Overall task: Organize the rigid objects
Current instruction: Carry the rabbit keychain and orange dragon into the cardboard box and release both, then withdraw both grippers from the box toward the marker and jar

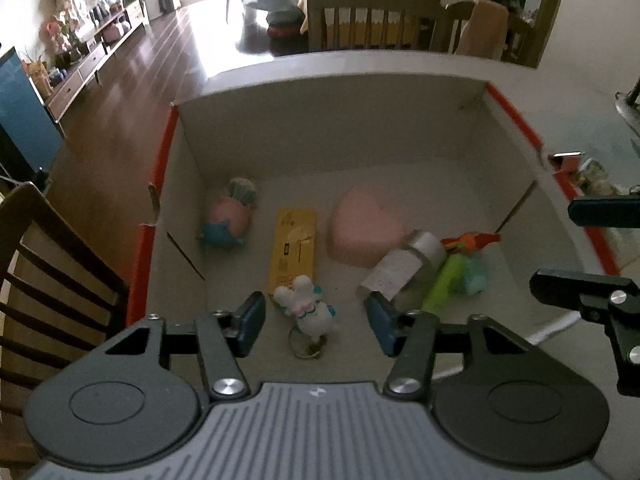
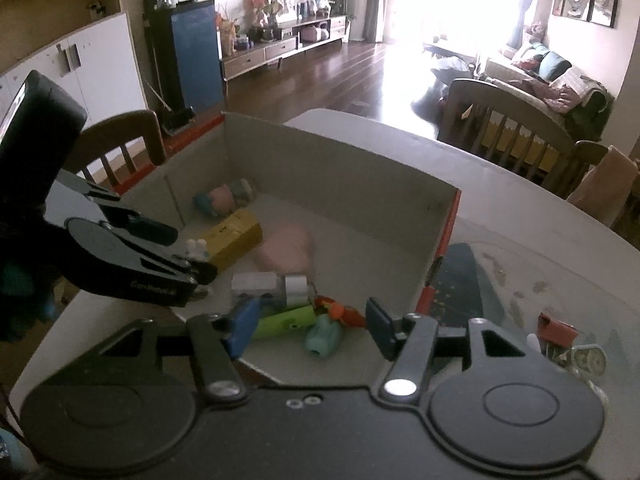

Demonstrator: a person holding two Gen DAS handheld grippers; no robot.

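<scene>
An open cardboard box (image 1: 332, 128) with white walls and red edges holds the objects. Along its floor lie a pink and blue egg toy (image 1: 228, 218), a yellow packet (image 1: 294, 248), a pink heart (image 1: 366, 232) and a white tube (image 1: 404, 268). My left gripper (image 1: 316, 320) is open over the box's near side. A white poodle keychain (image 1: 306, 306) lies on the floor between its fingers, untouched. My right gripper (image 2: 310, 328) is open above the near right corner, over a teal piece (image 2: 322, 338), a green piece (image 2: 284, 322) and an orange toy (image 2: 344, 314).
The box stands on a pale table (image 2: 520, 216). To its right lie a dark blue flat sheet (image 2: 464, 280), a small red box (image 2: 556, 330) and a round dial (image 2: 592, 360). Wooden chairs stand at the left (image 1: 48, 280) and far side (image 1: 372, 20).
</scene>
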